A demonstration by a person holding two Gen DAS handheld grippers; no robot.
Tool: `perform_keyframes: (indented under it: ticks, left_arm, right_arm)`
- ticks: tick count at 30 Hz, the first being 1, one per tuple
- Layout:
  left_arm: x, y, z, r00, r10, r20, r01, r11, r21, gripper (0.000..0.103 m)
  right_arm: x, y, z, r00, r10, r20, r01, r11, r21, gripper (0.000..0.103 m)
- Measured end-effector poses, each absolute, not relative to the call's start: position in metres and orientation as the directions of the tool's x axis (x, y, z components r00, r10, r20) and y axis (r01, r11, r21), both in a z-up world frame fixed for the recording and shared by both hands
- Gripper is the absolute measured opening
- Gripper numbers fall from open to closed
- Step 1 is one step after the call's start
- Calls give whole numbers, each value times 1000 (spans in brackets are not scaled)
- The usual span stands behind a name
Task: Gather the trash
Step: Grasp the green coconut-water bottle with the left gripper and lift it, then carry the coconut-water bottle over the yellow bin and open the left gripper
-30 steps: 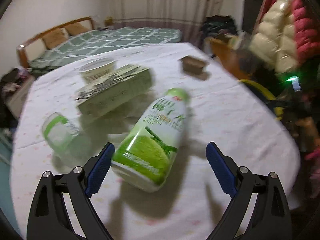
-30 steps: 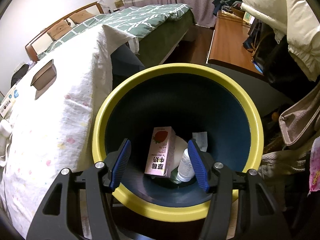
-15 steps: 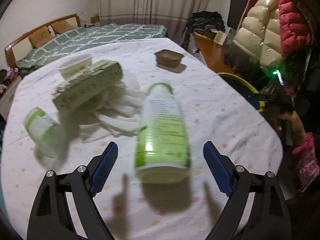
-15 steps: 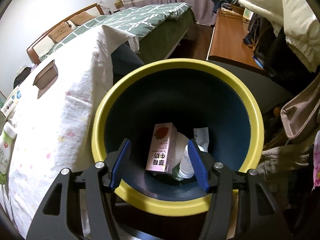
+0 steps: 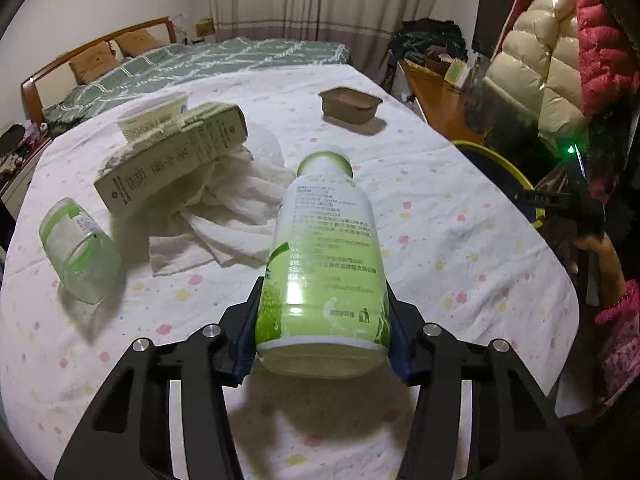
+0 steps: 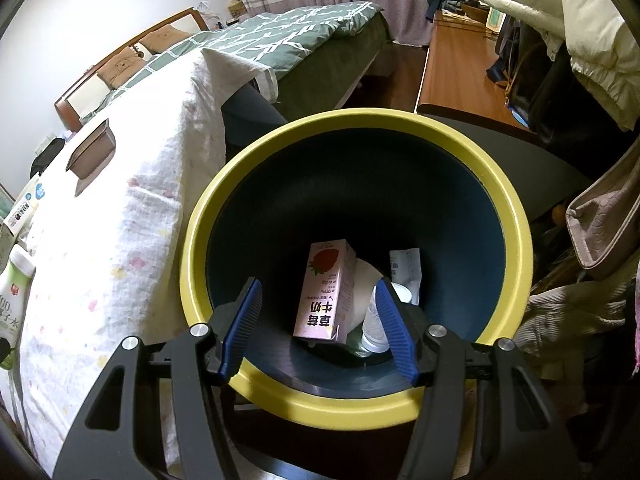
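Observation:
My left gripper [image 5: 322,320] is shut on a green and white drink bottle [image 5: 326,256], gripping its base, cap pointing away, over the table [image 5: 460,240]. The bottle also shows at the left edge of the right wrist view [image 6: 12,300]. My right gripper [image 6: 318,320] is open and empty, held over the yellow-rimmed dark bin [image 6: 280,392]. In the bin lie a pink strawberry milk carton [image 6: 326,292], a small clear bottle [image 6: 374,328] and a white wrapper [image 6: 406,268].
On the table lie a grey-green carton box [image 5: 172,160], a white paper cup [image 5: 154,118], crumpled tissue [image 5: 236,216], a clear green-labelled jar [image 5: 78,250] and a brown tray [image 5: 350,104]. The bin's rim [image 5: 508,172] stands right of the table. A bed and a wooden desk stand behind.
My left gripper has closed on the green bottle, which lay loose between the open fingers before. My right gripper has stayed open over the bin, shifting slightly.

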State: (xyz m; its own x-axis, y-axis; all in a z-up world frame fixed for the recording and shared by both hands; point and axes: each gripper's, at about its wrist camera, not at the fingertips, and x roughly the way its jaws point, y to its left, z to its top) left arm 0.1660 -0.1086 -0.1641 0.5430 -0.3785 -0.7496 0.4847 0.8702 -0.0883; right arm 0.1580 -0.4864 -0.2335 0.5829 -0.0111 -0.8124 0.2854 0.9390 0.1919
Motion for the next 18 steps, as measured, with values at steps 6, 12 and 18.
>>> perform_keyframes:
  ticks: [6, 12, 18]
  left_arm:
    - [153, -112, -135, 655, -344, -673, 482, 876, 22, 51]
    - [148, -117, -102, 745, -319, -586, 465, 878, 113, 51]
    - [159, -127, -83, 777, -321, -542, 455, 881, 131, 51]
  right_arm:
    - [157, -485, -231, 593, -13, -805, 285, 938, 195, 56]
    - [154, -484, -229, 599, -6, -801, 279, 939, 201, 56]
    - [153, -484, -228, 601, -6, -800, 281, 938, 204, 56]
